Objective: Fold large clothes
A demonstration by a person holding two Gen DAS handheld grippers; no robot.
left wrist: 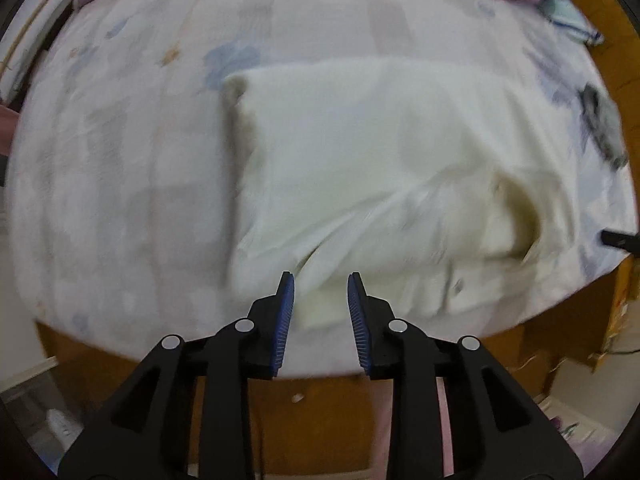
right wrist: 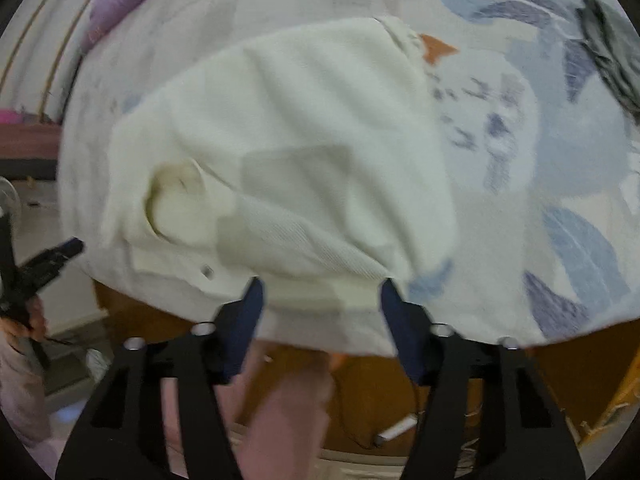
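The left gripper (left wrist: 321, 280), black with blue ribbed pads, has its jaws spread at the near edge of the cream-white folded garment (left wrist: 380, 168), pinching nothing. The right gripper (right wrist: 322, 284), dark-padded, stands spread wider over the same hem. The garment lies on the pale floral-printed bedsheet (right wrist: 540, 140), a grey crumpled cloth (right wrist: 612, 52) at two o'clock.

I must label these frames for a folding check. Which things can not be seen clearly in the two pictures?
- Cream garment, left wrist view: motion blur hides its seams and type.
- Cream garment's near hem, right wrist view: the right gripper covers part of it.
- Dark cloth, right wrist view: cut by the frame edge, blurred.
- Left gripper, right wrist view: mostly cut off.
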